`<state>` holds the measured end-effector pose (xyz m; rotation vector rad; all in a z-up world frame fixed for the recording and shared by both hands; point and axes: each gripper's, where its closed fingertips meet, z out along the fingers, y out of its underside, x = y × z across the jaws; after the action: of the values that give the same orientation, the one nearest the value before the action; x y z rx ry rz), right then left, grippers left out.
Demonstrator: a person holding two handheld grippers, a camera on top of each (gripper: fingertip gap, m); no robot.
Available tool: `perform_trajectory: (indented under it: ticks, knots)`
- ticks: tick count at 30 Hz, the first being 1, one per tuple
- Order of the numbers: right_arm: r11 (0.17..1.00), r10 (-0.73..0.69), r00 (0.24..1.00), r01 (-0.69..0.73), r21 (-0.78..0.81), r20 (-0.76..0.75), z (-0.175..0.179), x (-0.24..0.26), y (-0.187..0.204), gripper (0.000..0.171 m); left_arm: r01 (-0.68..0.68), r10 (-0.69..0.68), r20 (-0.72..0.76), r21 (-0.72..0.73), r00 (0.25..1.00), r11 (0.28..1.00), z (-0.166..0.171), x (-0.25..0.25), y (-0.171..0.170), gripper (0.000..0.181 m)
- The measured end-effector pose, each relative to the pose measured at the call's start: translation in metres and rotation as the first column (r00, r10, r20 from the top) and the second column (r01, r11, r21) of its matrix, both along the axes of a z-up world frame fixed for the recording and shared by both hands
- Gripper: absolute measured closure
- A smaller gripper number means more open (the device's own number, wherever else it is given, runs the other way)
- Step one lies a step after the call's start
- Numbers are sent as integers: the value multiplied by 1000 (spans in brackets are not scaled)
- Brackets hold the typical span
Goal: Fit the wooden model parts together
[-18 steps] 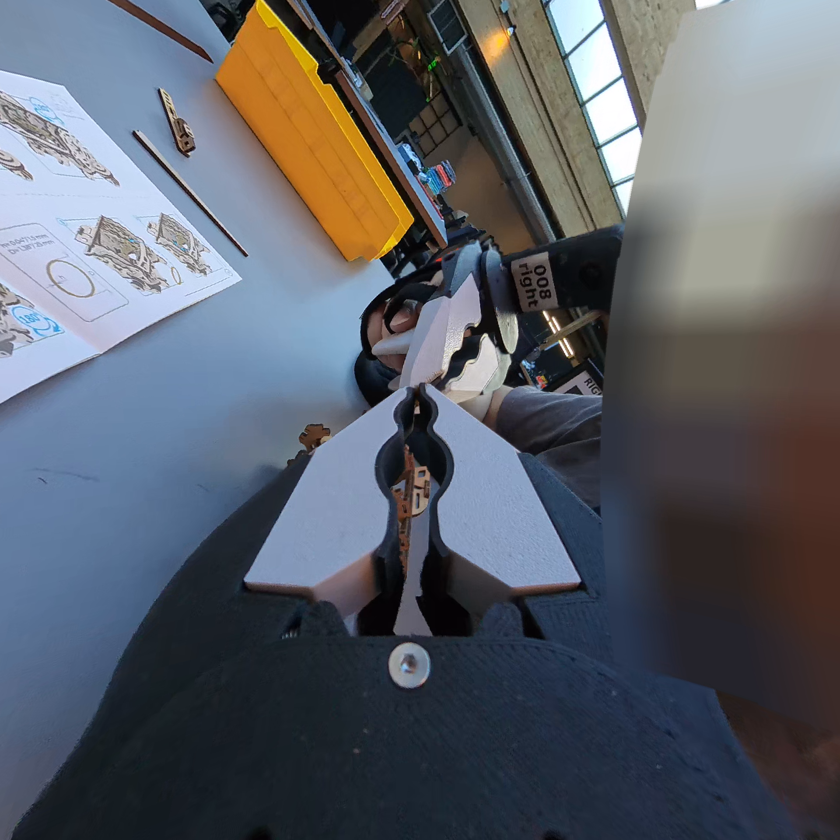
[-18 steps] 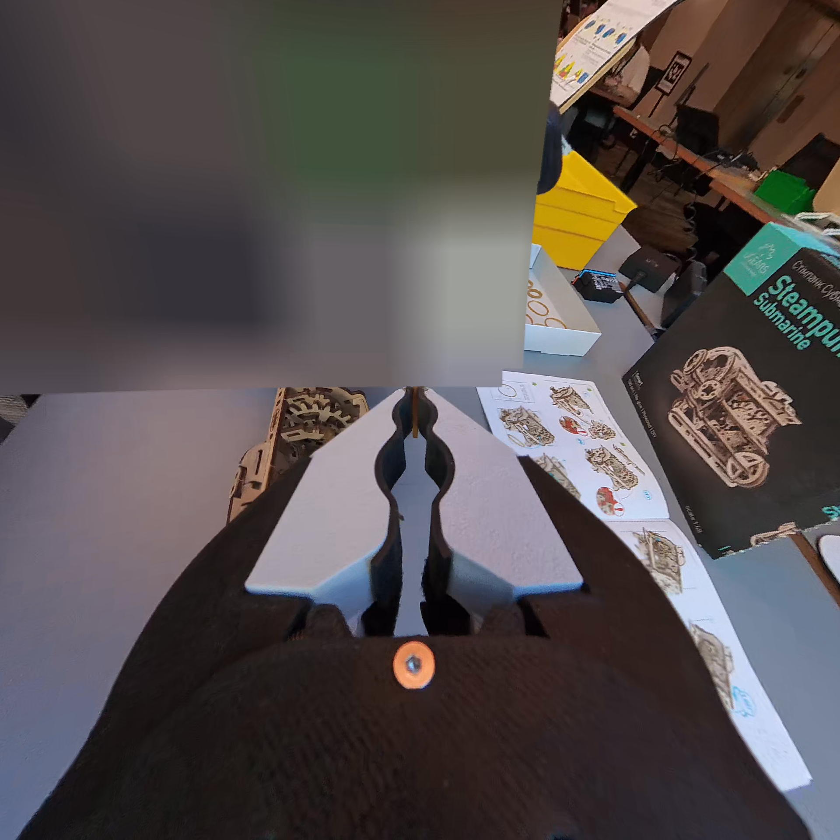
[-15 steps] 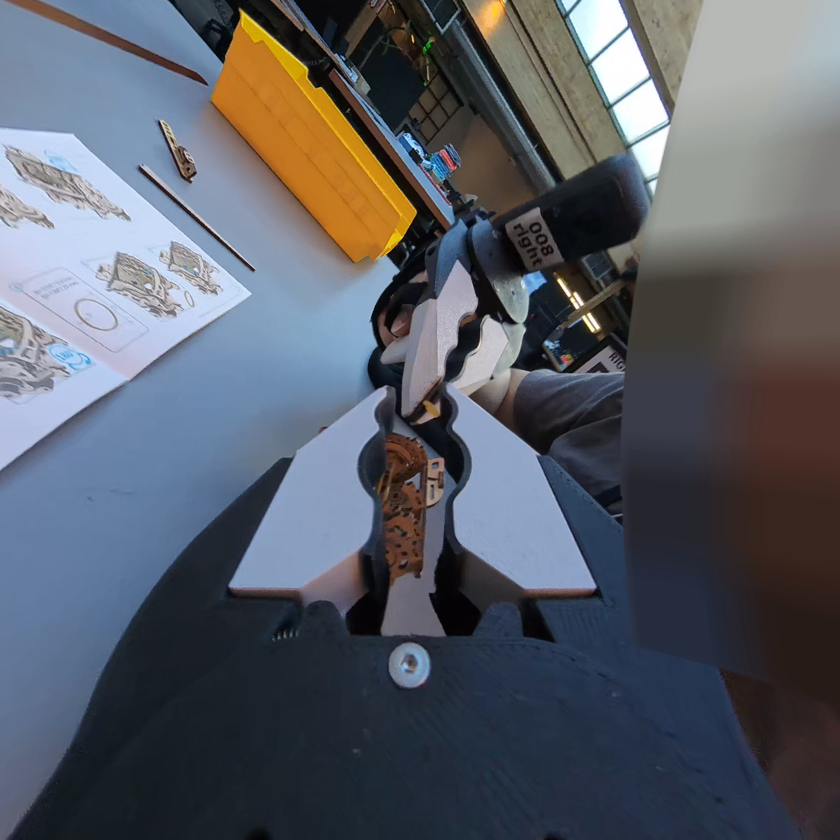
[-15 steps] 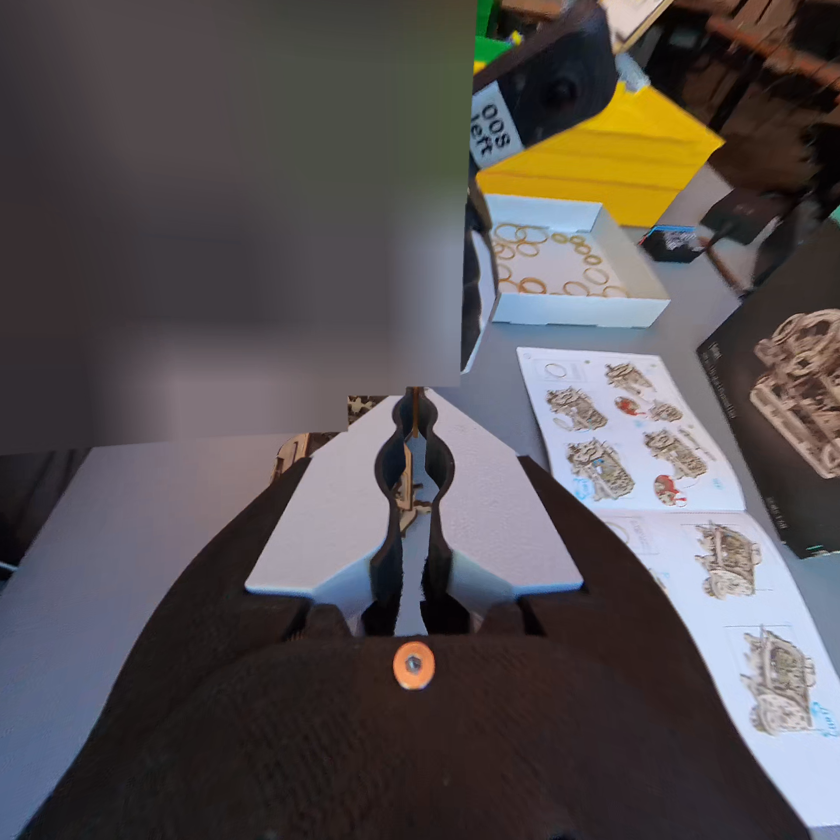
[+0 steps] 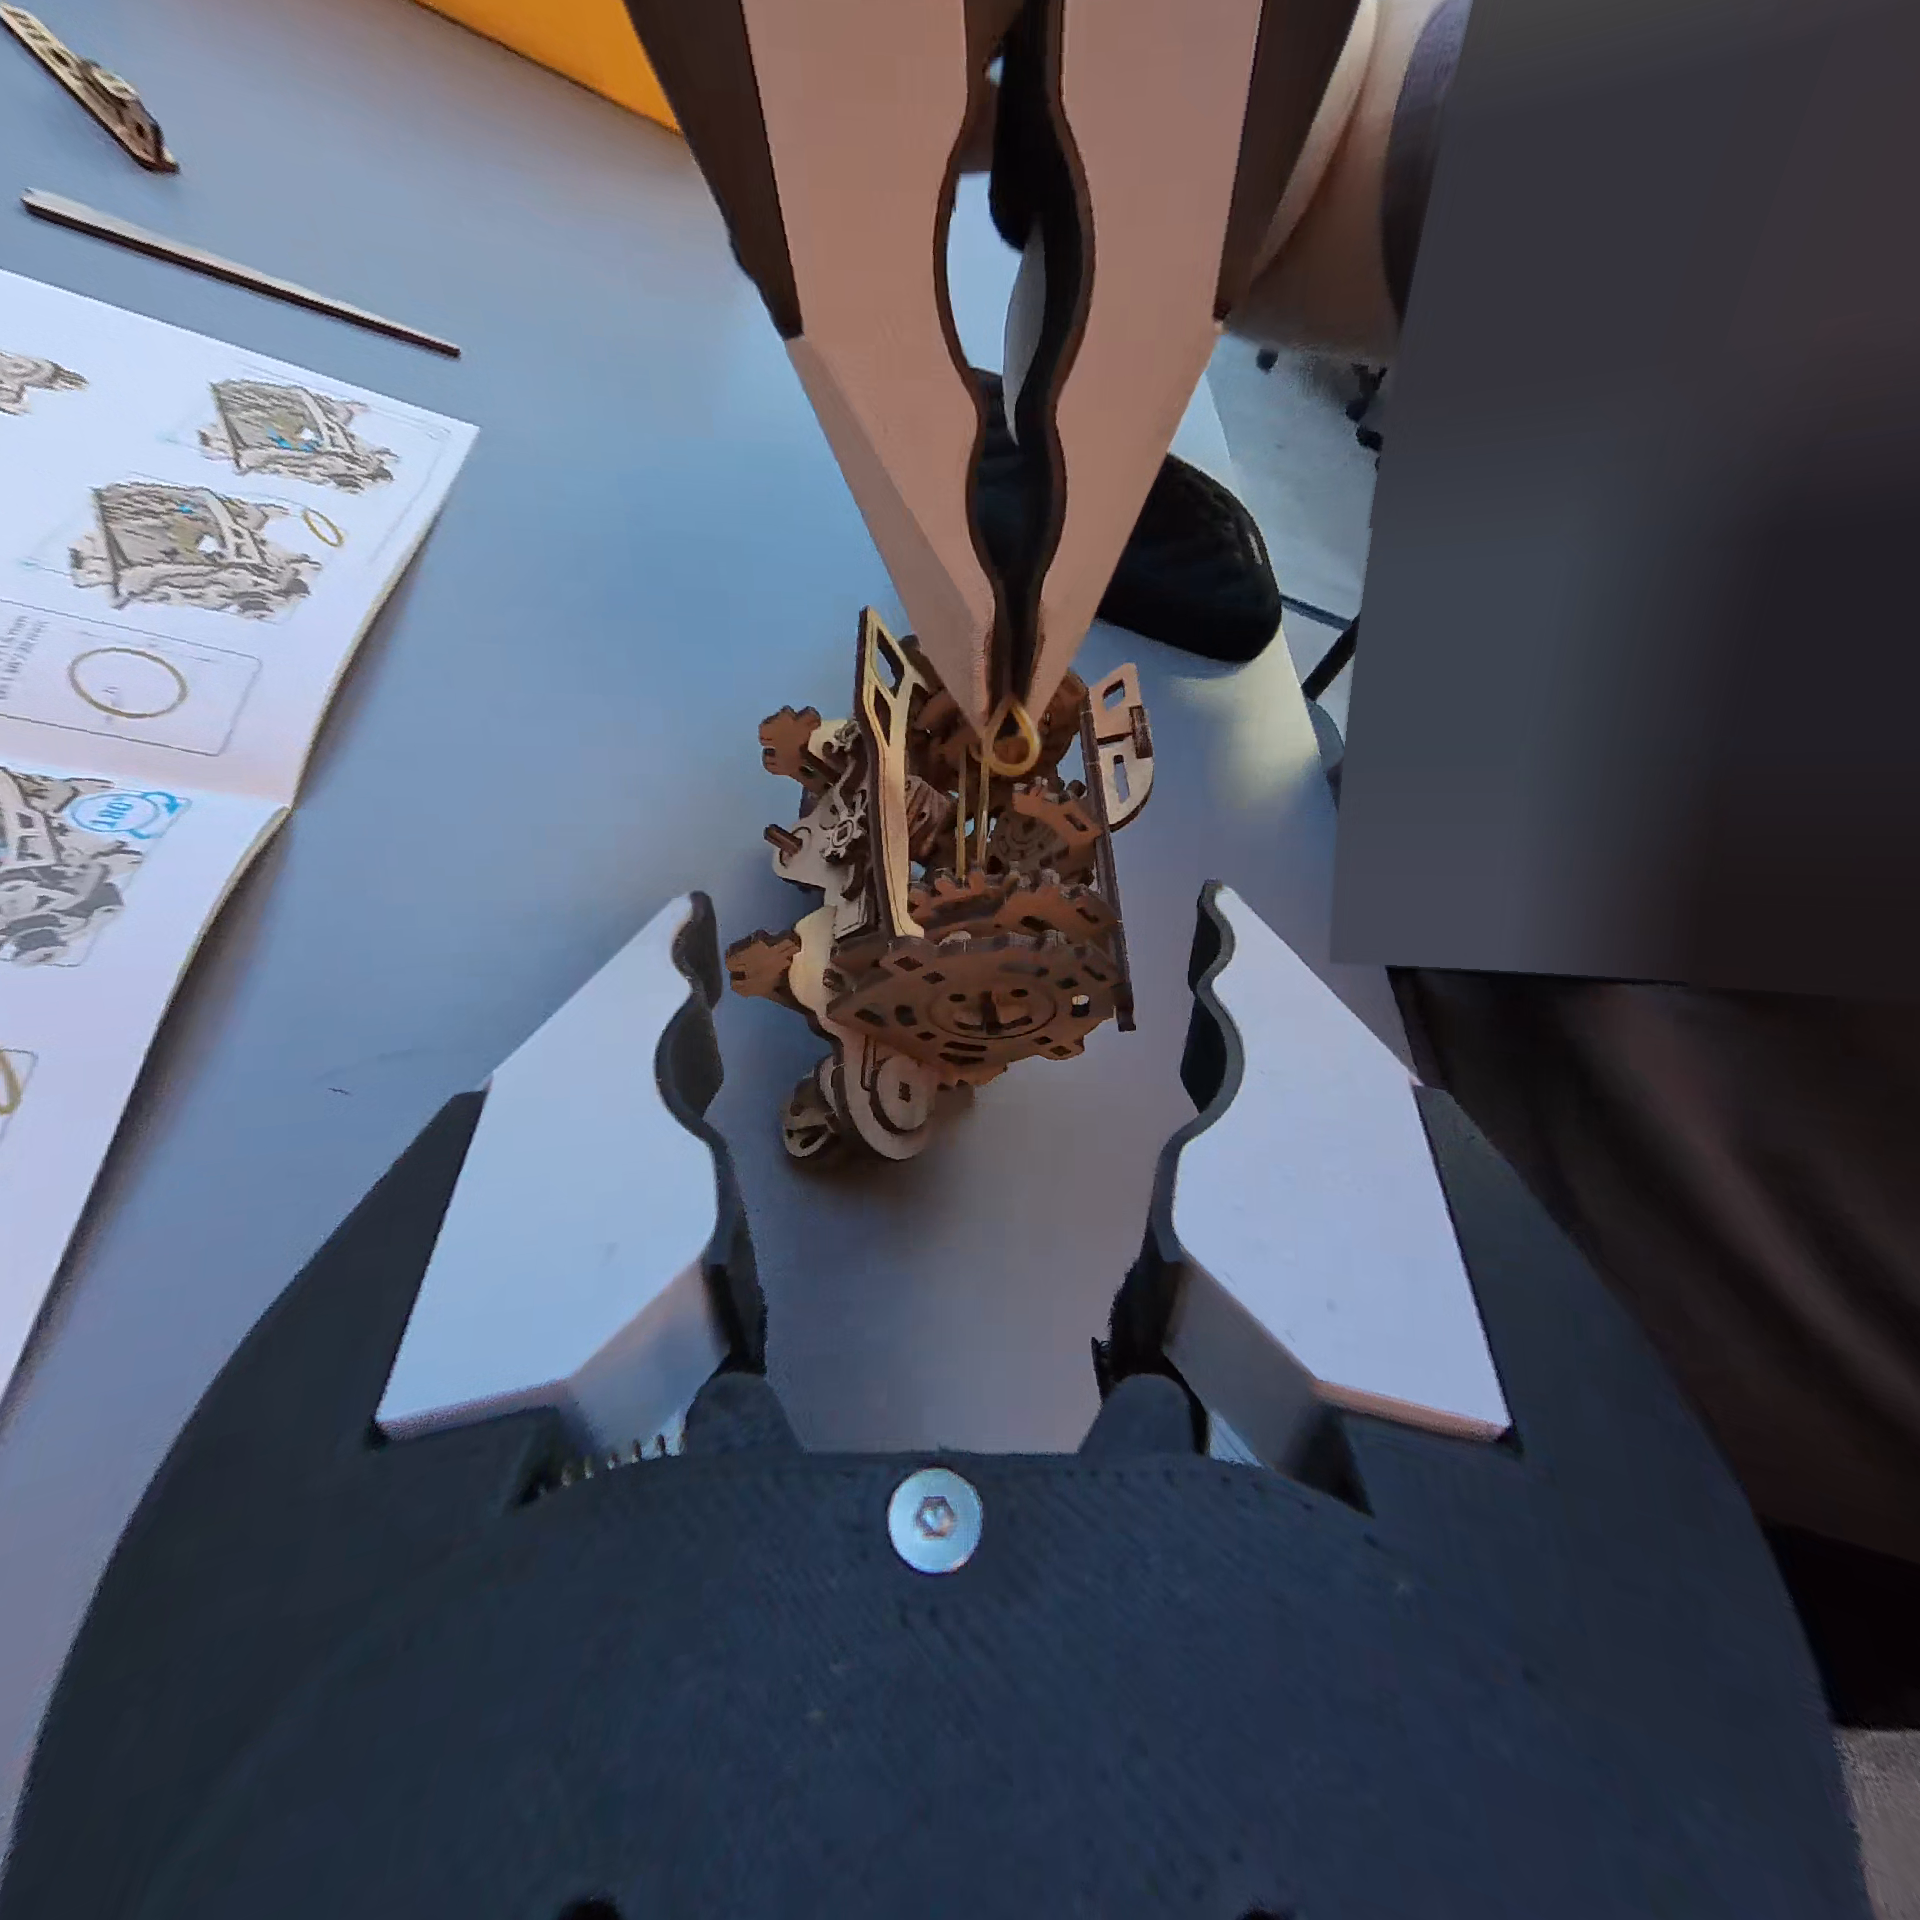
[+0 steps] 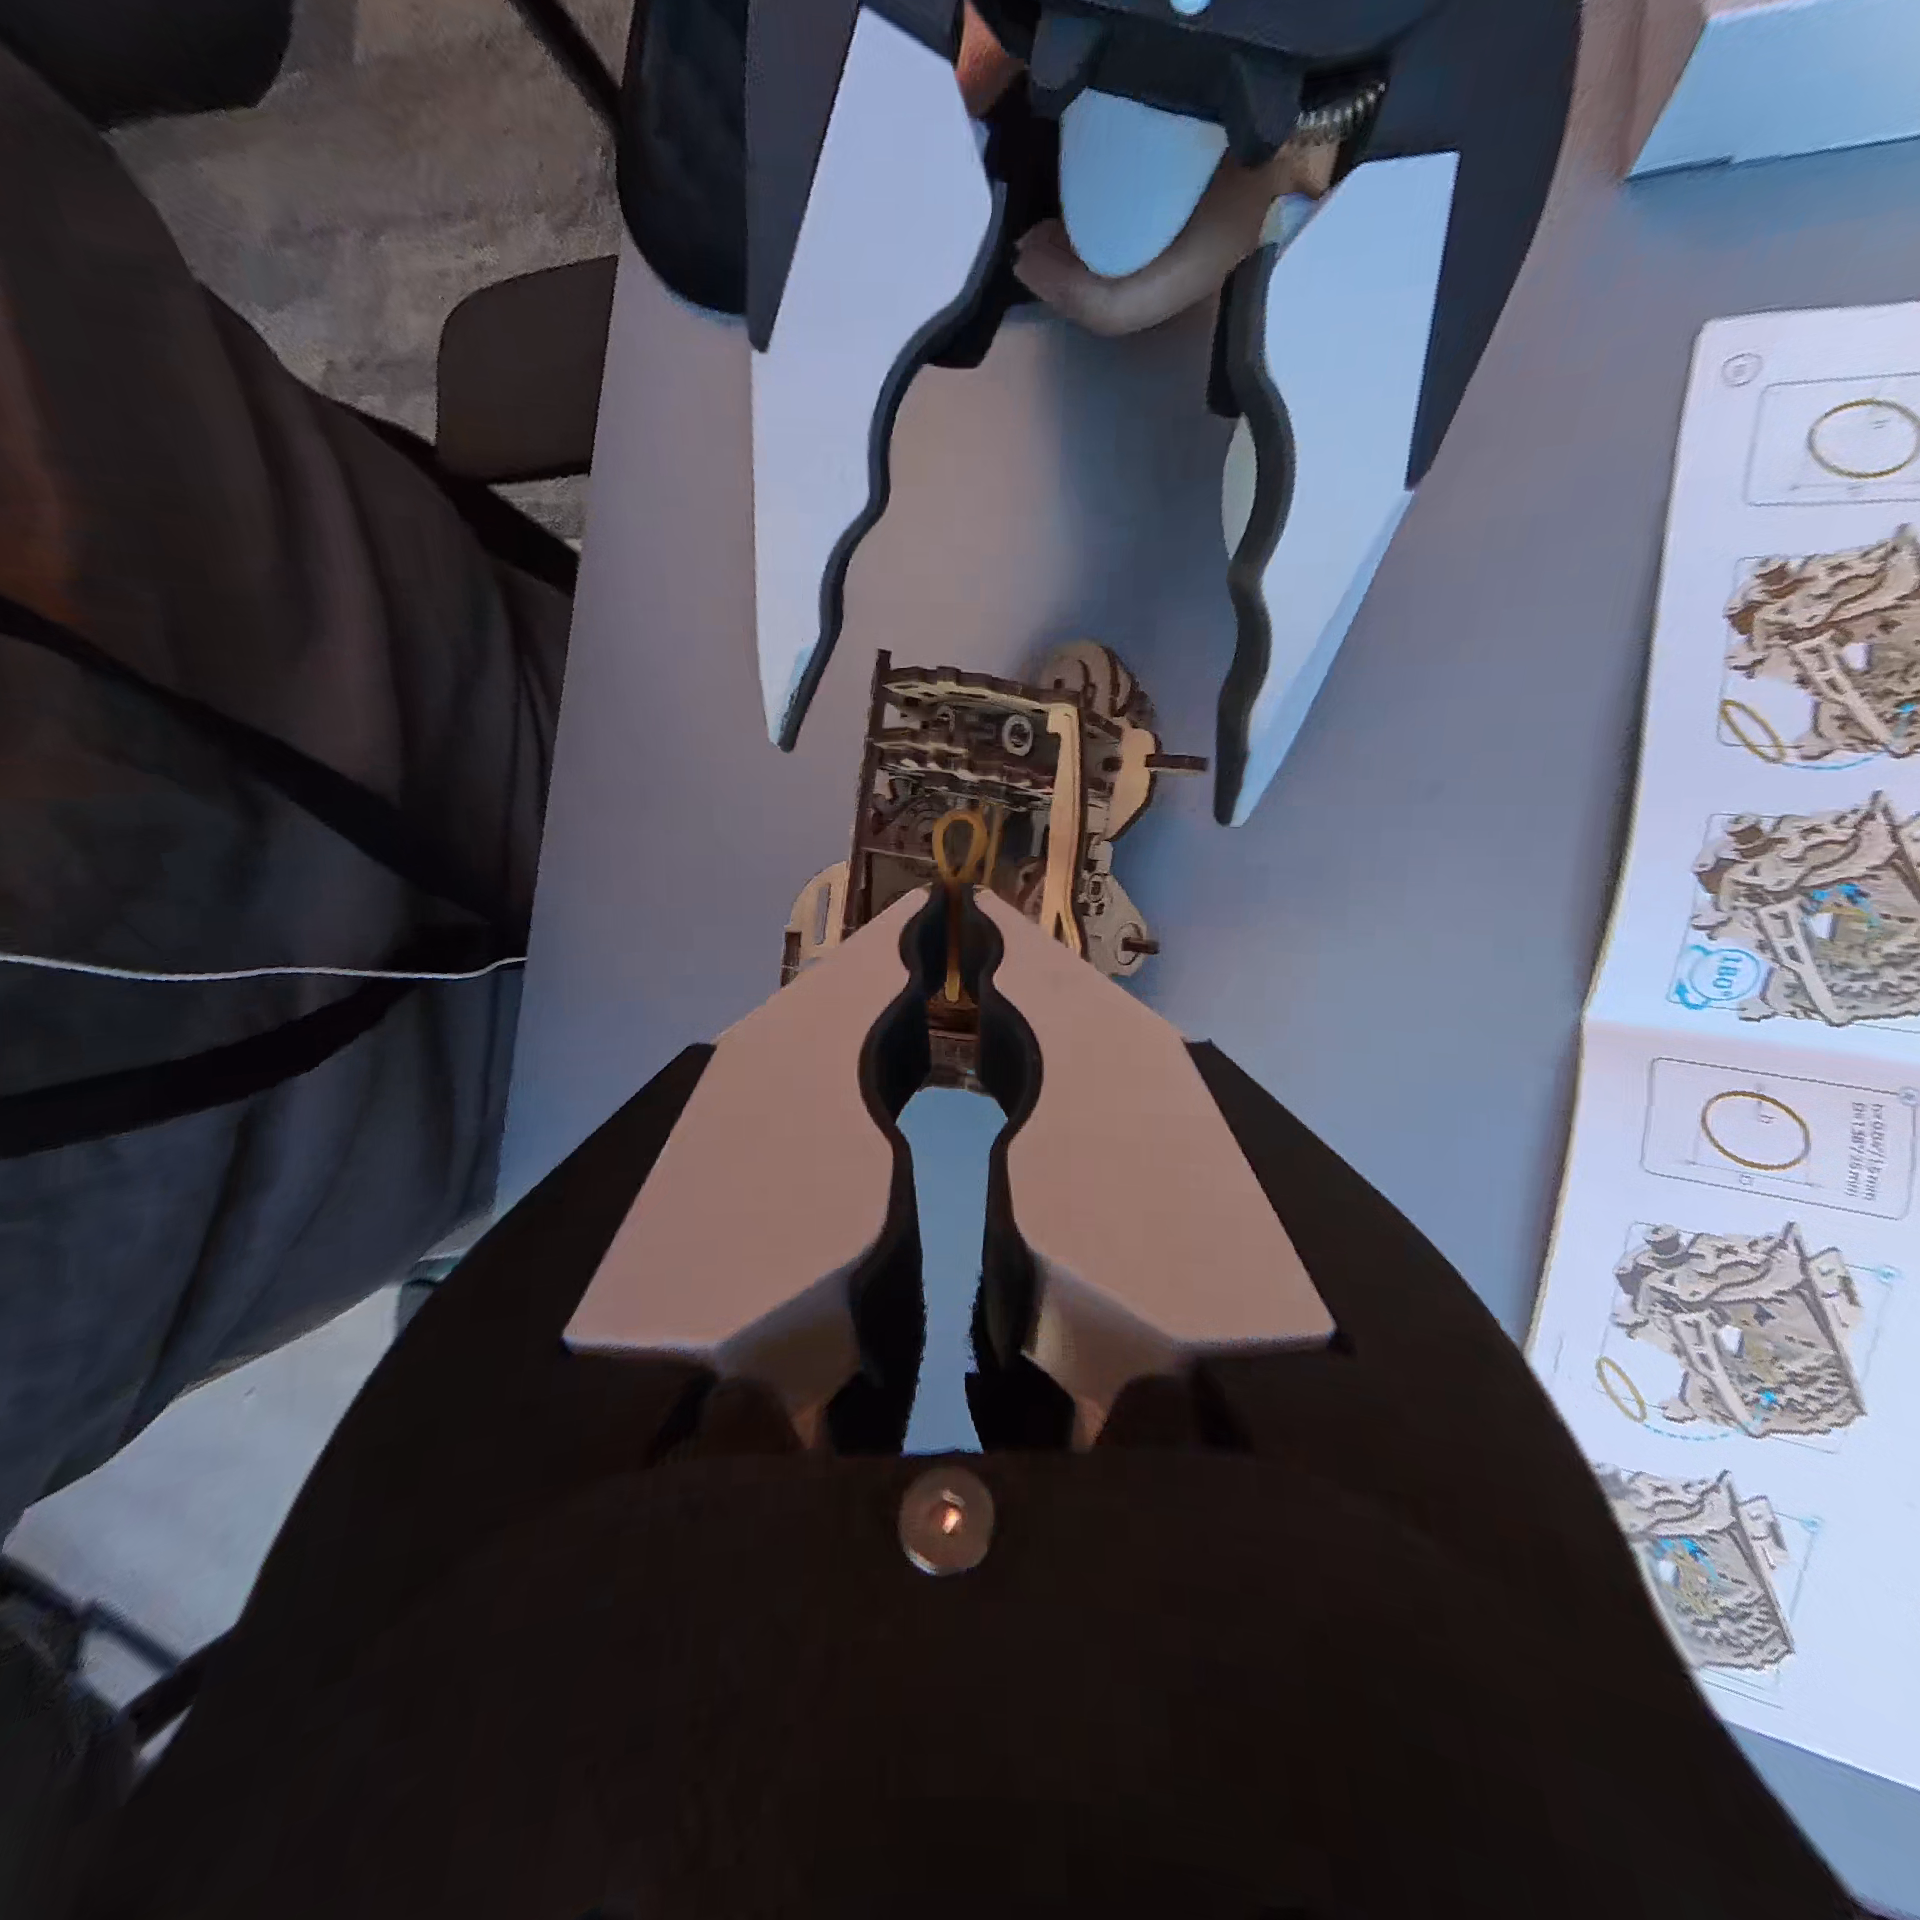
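Open white instruction booklet with printed diagrams (image 5: 208, 582) at left on smooth grey tabletop (image 5: 582, 582), thin dark wooden strip (image 5: 239, 272) beyond, brown laser-cut wooden gear model (image 5: 956, 904) resting centre, left gripper (image 5: 951, 1049) spread wide around it untouching, right gripper (image 5: 1006, 681) pinching yellow rubber band (image 5: 1006, 740) above model, carpeted floor (image 6: 353, 197) past table edge.

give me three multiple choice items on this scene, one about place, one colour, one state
1. Where does the wooden model stand?
A. on the grey table
B. in the yellow bin
C. on the booklet

2. What colour is the rubber band that the right tongs pinch?
A. blue
B. yellow
C. red

3. How are the left tongs?
A. shut on the model
B. shut on the band
C. open, a finger at each side of the model

Key: 1 A, the model rests on the bare table beside the booklet. 2 B, the loop at the tips is yellow. 3 C, a wide gap shows between the fingers.
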<state>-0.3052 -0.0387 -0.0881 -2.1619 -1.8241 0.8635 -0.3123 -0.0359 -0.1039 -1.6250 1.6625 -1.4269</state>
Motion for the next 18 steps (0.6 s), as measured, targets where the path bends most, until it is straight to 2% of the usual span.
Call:
perform_trajectory:
  ticks: [6, 11, 15, 18]
  knots:
    - [997, 2, 991, 8, -72, 135, -8, 5, 1, 171, 20, -23, -49, -61, 999, 998, -7, 0, -3, 93]
    - [992, -28, 991, 43, -119, 128, -13, 5, -3, 171, 27, -37, -83, -118, 996, 993, -12, 0, -3, 95]
    - [982, -86, 989, 105, -159, 120, -17, 3, -3, 171, 47, -57, -146, -73, 988, 996, -24, 1, -7, 94]
    - [975, -109, 988, 128, -184, 113, -18, 0, -6, 171, 56, -62, -139, -49, 988, 997, -24, 1, -9, 94]
